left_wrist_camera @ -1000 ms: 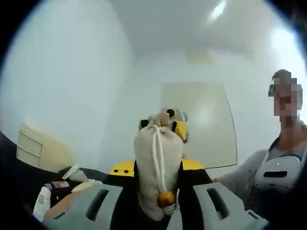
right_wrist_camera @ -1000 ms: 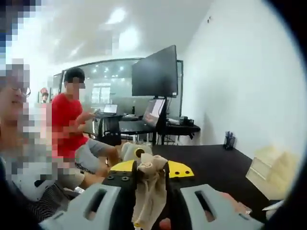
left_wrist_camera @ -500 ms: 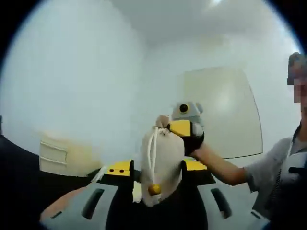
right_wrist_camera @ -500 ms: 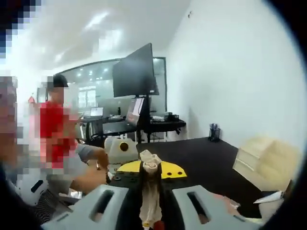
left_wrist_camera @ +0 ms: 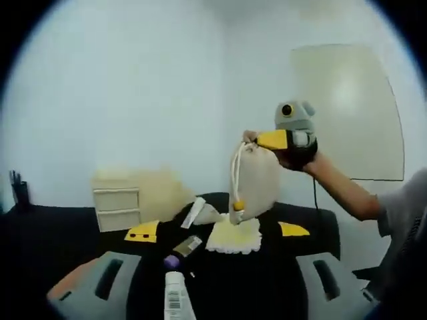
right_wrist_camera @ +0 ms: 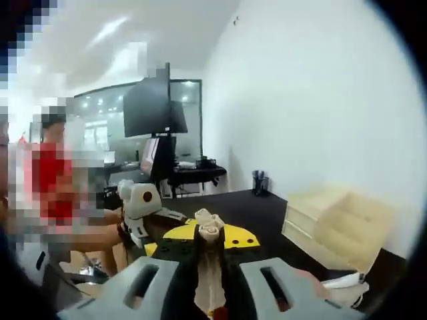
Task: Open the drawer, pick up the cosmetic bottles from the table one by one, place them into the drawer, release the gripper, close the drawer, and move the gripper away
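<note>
The right gripper (left_wrist_camera: 288,138) has its fingers clenched on the neck of a cloth drawstring pouch (left_wrist_camera: 255,181), hanging above the black worktop (left_wrist_camera: 60,227). The left gripper (left_wrist_camera: 213,283) has its fingers released. 3 cosmetic bottles (left_wrist_camera: 175,297) (1 white, nearest) lie near the pale drawer unit (left_wrist_camera: 119,207).

Cream drawstring pouch (left_wrist_camera: 255,180), black table (left_wrist_camera: 60,230), pale drawer unit (left_wrist_camera: 119,208)
</note>
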`<state>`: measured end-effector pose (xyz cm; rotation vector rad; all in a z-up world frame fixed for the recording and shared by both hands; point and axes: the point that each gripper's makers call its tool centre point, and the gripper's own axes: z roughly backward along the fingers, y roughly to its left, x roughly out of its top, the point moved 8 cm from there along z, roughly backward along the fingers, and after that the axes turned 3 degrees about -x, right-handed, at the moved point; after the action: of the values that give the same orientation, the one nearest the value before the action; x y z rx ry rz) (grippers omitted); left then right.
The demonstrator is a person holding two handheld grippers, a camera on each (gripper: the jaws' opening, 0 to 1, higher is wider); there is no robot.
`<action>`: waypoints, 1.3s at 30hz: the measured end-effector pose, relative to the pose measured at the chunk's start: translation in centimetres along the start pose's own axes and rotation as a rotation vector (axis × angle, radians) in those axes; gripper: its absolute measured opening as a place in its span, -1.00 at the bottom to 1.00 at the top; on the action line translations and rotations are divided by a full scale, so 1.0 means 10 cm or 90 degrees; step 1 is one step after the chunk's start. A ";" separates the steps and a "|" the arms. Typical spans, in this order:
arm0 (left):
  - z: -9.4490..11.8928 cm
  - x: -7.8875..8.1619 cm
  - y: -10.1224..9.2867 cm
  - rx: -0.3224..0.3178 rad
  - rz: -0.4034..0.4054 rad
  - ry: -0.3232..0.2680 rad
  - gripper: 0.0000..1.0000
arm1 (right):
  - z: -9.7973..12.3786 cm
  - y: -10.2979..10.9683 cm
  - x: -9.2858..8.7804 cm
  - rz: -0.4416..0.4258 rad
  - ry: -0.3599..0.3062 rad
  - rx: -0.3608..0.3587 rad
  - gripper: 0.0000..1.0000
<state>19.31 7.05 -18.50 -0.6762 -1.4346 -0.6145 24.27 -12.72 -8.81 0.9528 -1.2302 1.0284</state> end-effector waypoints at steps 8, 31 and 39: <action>-0.10 -0.03 0.15 0.009 0.010 0.038 0.42 | -0.04 -0.40 0.06 0.011 0.003 -0.021 -0.83; -0.31 0.04 0.61 0.057 0.008 0.128 0.61 | -0.12 -0.96 0.01 0.024 -0.026 -0.063 -0.82; -0.52 0.08 0.83 0.045 -0.020 0.152 0.65 | -0.07 -1.24 0.13 0.021 -0.058 -0.098 -0.82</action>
<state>29.00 8.83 -18.25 -0.5069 -1.2413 -0.6437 36.42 -15.25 -7.87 0.8699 -1.3847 0.9094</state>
